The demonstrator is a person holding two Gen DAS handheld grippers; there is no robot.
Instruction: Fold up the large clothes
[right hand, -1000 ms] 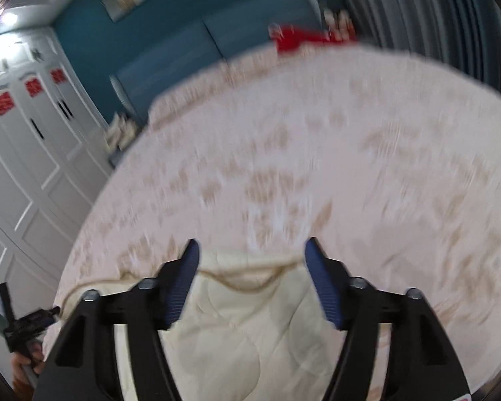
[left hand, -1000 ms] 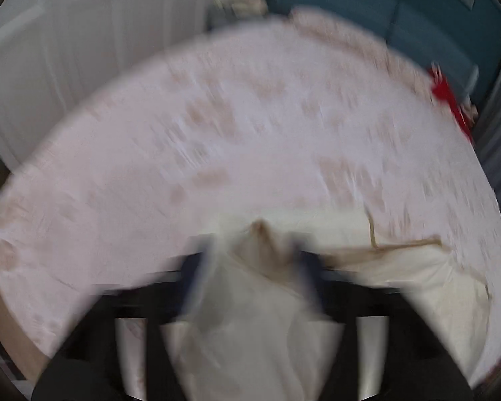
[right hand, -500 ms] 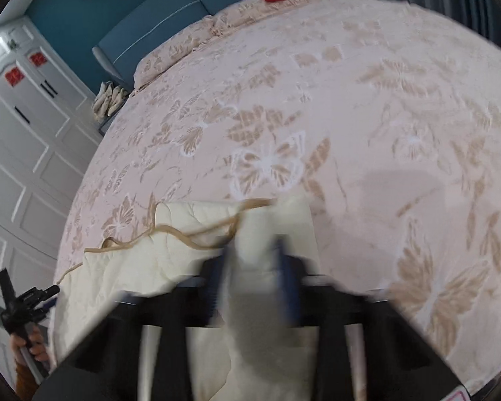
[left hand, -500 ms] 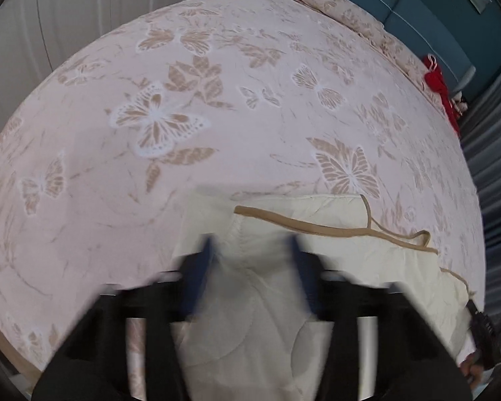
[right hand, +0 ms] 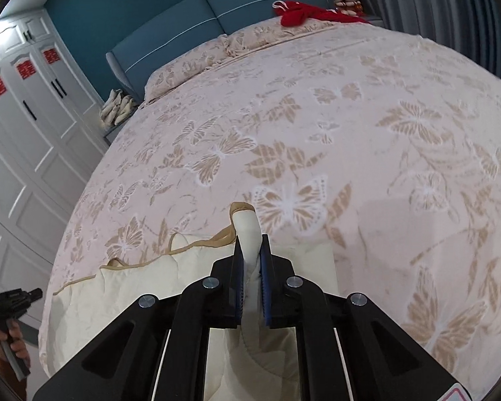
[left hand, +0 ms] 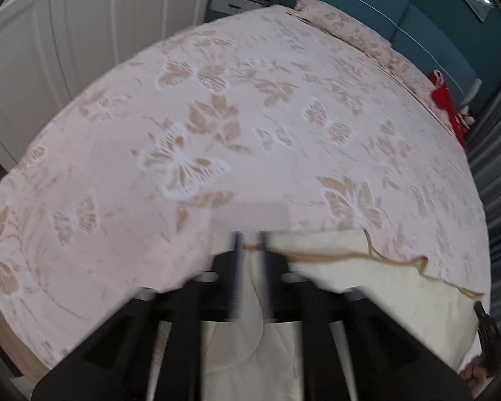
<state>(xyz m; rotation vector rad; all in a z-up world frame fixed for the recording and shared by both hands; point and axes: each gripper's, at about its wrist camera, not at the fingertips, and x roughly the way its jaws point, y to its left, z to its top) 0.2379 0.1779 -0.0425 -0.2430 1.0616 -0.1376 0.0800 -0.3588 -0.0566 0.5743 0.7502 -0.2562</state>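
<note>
A cream quilted cloth (left hand: 367, 287) with tan edging lies at the near edge of the bed. Its far corner stands between the blurred fingers of my left gripper (left hand: 250, 237), which sit close together on it while the jaws are opening. In the right wrist view the same cloth (right hand: 143, 287) spreads to the left. My right gripper (right hand: 250, 244) is closing, and its blue pads (right hand: 266, 267) pinch a raised fold of the cloth that pokes up past the tips.
The bed cover (right hand: 350, 100), pink with a butterfly print, fills the space ahead. A red garment (right hand: 304, 15) lies near the headboard. White wardrobe doors (right hand: 26, 117) stand at the left. A hand holding the other gripper (right hand: 10, 304) shows at the lower left.
Both grippers went from wide open to jaws close together on the cloth's far edge. The right one now holds a fold standing up. Both moved slightly forward over the bed.
</note>
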